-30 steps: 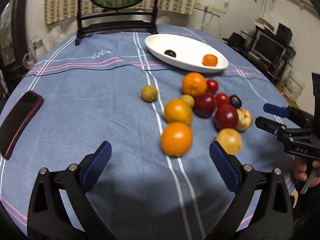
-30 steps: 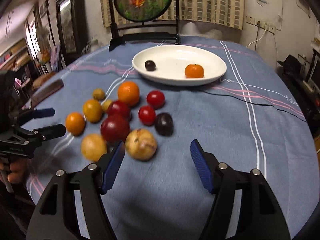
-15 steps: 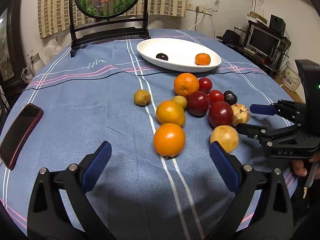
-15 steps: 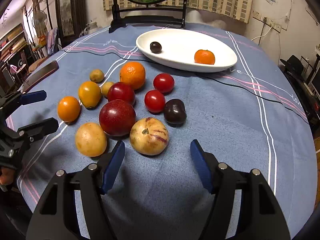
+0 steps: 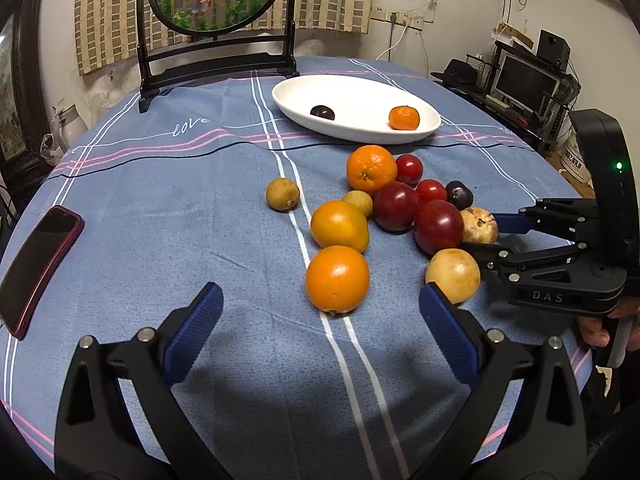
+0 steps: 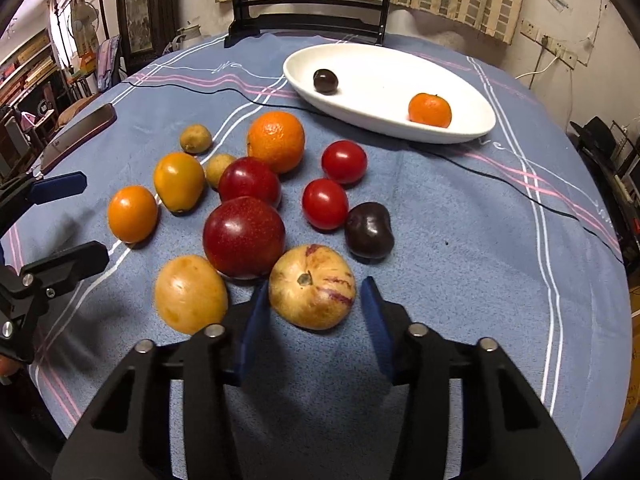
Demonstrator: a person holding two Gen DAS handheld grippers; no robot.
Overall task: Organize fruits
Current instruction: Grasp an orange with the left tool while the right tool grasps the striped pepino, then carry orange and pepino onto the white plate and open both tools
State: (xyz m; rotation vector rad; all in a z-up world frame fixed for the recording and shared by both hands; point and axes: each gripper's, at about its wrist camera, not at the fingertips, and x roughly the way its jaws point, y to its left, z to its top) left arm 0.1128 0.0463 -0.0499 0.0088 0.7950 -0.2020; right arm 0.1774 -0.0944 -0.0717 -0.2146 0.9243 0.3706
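The right tool had advanced and was closing around the pale, purple-streaked round fruit, pads not yet pressing; the left tool hung released.

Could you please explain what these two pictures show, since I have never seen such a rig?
There is no robot here: a person holds a two-finger gripper in each hand, and a fisheye camera on each one looks forward along its fingers. One picture comes from the left gripper, the other from the right gripper. Each view also catches the other gripper at its edge.

On the blue cloth lie loose fruits, a white dish holding a dark plum and a small orange, and a phone.

The left gripper is open and holds nothing. The right one's jaws are closing around a pale striped fruit; it sits between the pads, which do not yet seem to press it.
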